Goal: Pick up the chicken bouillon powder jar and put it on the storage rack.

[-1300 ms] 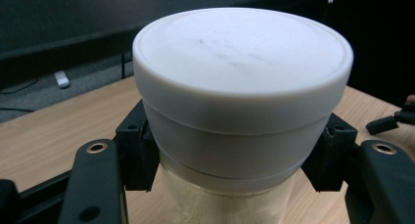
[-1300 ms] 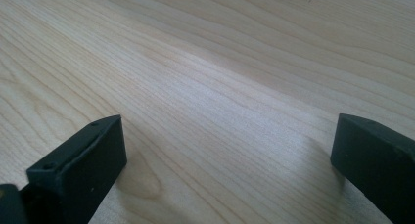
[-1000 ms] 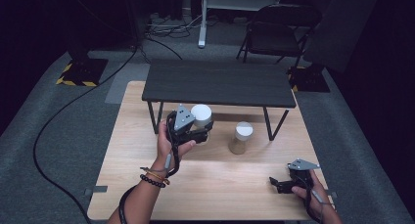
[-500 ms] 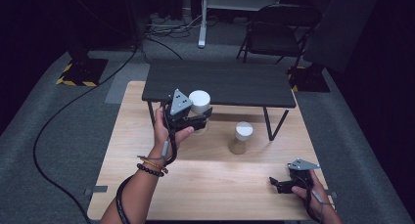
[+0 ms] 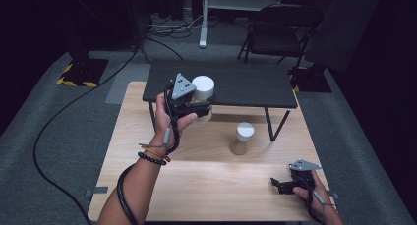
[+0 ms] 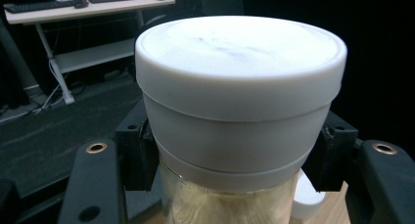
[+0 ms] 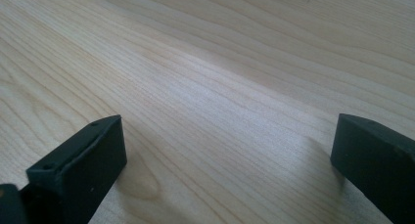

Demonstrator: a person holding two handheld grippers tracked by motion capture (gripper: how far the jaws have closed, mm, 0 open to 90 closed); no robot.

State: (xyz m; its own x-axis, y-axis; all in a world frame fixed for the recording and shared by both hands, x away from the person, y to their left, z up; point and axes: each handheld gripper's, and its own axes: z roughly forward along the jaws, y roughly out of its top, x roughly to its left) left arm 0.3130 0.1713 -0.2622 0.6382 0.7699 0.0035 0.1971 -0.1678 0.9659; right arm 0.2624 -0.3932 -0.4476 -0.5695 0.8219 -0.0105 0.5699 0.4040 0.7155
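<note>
The left gripper [image 5: 201,107] is clamped on a white-lidded jar [image 5: 202,90], its 2 black jaws pressing the sides just under the lid; in the left gripper view the jar [image 6: 240,116] stands upright between them, with pale contents showing through the clear wall below. In the high view the jar hangs in the air left of centre, level with the front edge of the low black shelf [image 5: 246,85] that stands on the wooden surface [image 5: 196,185]. A 2nd white-lidded jar [image 5: 242,138] stands on the surface below and to the right, under the shelf's front edge, well apart from the held one. The right gripper [image 5: 279,184] rests low at the lower right of the frame, jaws apart with nothing but bare wood between them.

The step in hand looks like carrying the jar up onto the shelf. The next move calls for bringing the jar's base clear above the shelf edge, carrying it forward over the dark top, setting it down upright and only then letting go.

Against the frame from 1 second ago, the left hand [image 5: 169,119] and jar sit higher in the picture, now overlapping the shelf top rather than hanging below it; the right gripper and the 2nd jar lie where they did.
</note>
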